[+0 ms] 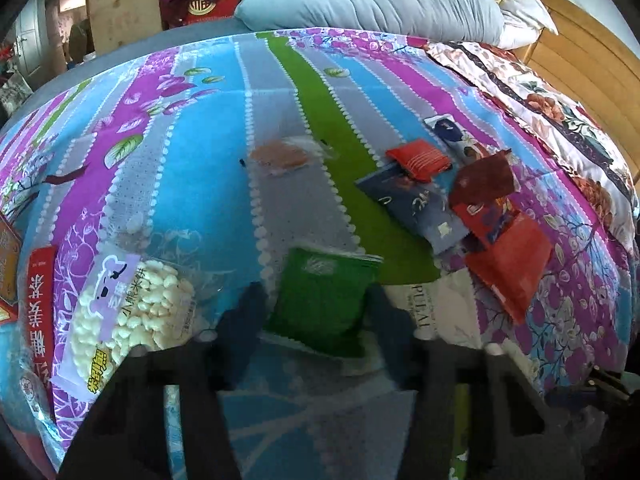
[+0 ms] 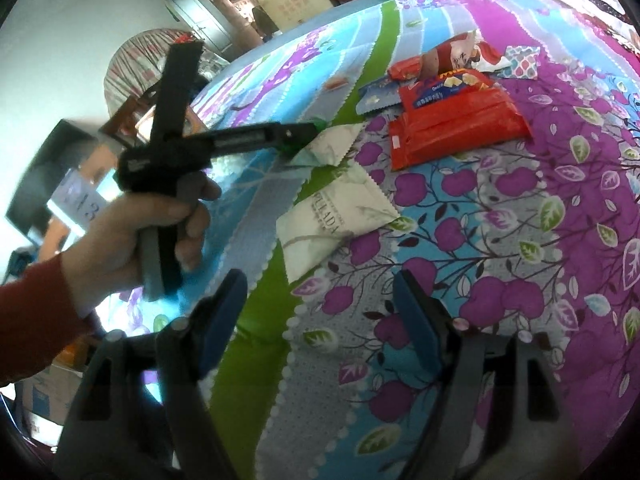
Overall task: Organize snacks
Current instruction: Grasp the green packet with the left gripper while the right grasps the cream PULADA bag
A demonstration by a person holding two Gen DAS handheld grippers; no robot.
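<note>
- Left tool (image 1: 318, 300) pinched the near end of a green packet (image 1: 326, 292); both fingers (image 1: 250, 308) pressed on its sides.
- Green packet lay low on the bed (image 1: 208, 168), on the striped bedspread, just beside a white packet (image 1: 430, 312); its long axis ran away from the tool, the far sealed edge pointing up the bed.
- Right tool (image 2: 320, 316) was spread, nothing between its pads, hovering over the bedspread near the white packet (image 2: 340, 212).
- No box or tray was in view; the snacks lay loose.
- Clear bag of white puffs (image 1: 132, 312) lay left of the green packet.
- Red packet (image 2: 456, 128) lay flat, long axis across the bed, with a blue packet (image 1: 416, 208) beside it.
</note>
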